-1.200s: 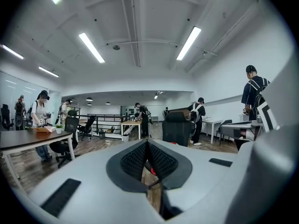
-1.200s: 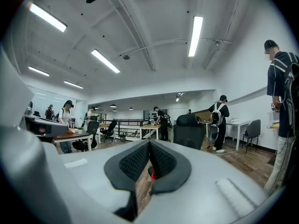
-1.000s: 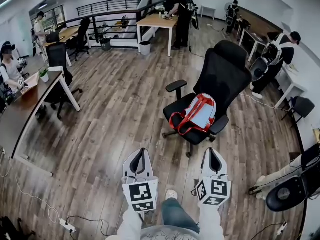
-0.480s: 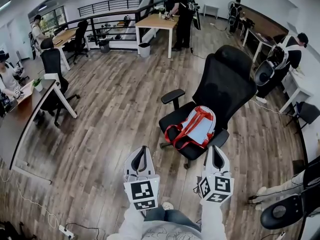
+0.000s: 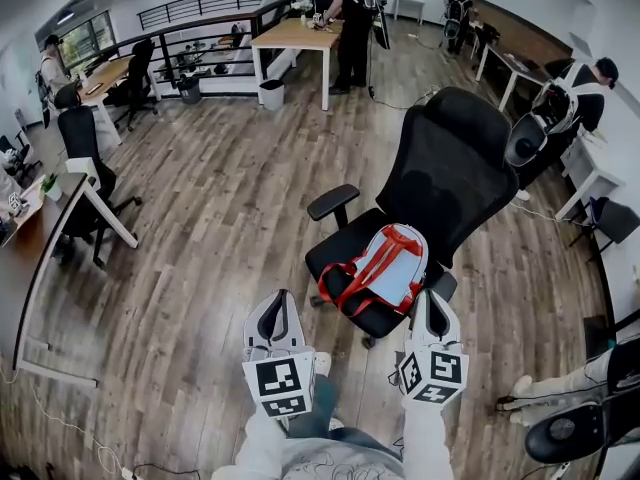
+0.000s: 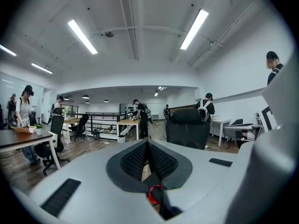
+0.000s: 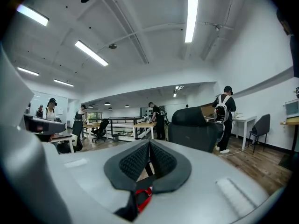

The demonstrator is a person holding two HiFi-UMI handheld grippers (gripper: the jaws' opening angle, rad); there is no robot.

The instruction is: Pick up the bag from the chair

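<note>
The left hand-held gripper (image 5: 275, 315) and right hand-held gripper (image 5: 430, 308) are held out side by side, one on each side of the person's leg (image 5: 322, 426), pointing forward and roughly level. Each has its jaws pressed together with nothing between them. Pale sleeves (image 5: 258, 450) cover both forearms.

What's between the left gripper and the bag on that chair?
In the head view, only wooden floor and the front of the chair, its seat edge and a base leg, separate the left gripper from the bag.

A red-strapped, pale blue bag (image 5: 398, 266) lies on a black chair (image 5: 445, 178) over a brown wood-plank floor (image 5: 220, 228).
</note>
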